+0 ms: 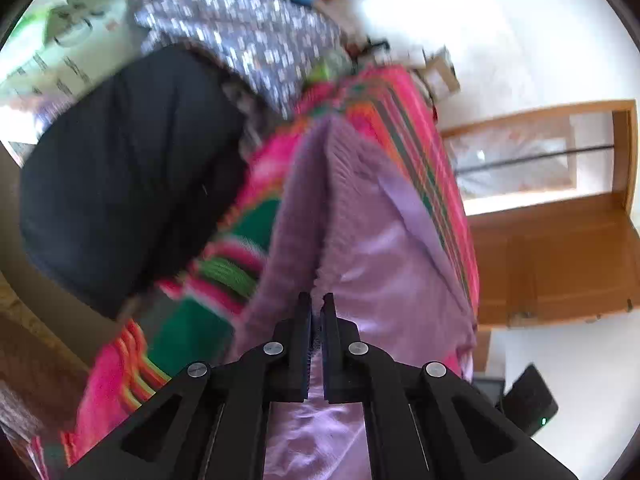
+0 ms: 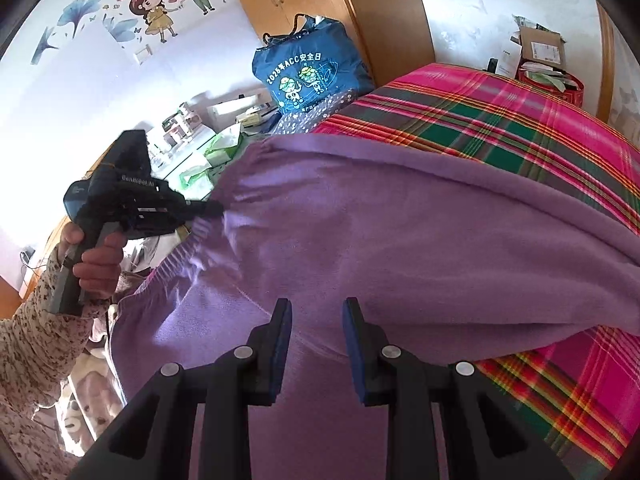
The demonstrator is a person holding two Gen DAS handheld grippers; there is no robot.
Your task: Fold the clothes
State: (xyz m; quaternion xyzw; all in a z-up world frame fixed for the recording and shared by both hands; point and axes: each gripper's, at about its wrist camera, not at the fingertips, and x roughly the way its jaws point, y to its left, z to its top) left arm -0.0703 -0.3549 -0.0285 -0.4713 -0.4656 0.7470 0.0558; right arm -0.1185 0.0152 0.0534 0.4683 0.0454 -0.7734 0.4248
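Nearest in the left wrist view, the left claw (image 1: 317, 304) has its black fingers pressed together on a raised fold of the soft lilac fleece garment (image 1: 360, 248), which runs up from the fingertips as a ridge. In the right wrist view the right claw (image 2: 316, 308) stands partly open, hovering over the same lilac garment (image 2: 400, 240) with nothing between its blue-padded fingers (image 2: 282, 344). To the left there, a hand (image 2: 94, 258) in a speckled knit sleeve (image 2: 36, 332) grips the handle of the left claw's black body, whose tip (image 2: 212, 210) pinches the garment's gathered, elastic-looking edge.

The garment lies spread across a bed covered with a pink, green and red plaid woven blanket (image 2: 520, 120), draping over its near edge. The fleece is fuzzy on the outside and smoother and paler where its inner face shows.

The left view is motion-blurred, so detail is poor: a large dark rounded mass (image 1: 128, 176) to the left cannot be identified. Beyond it lies a purple cloth with small white print (image 1: 248, 40).

At the head of the bed stands a blue fabric drawstring bag with printed cartoon figures (image 2: 308, 72), beside boxes and packets on a cluttered surface too small to read clearly. Behind are an orange-brown wooden wardrobe (image 2: 320, 0) and a white wall with cartoon stickers of two children (image 2: 172, 0). An opened cardboard box (image 2: 540, 46) sits past the far side of the bed.
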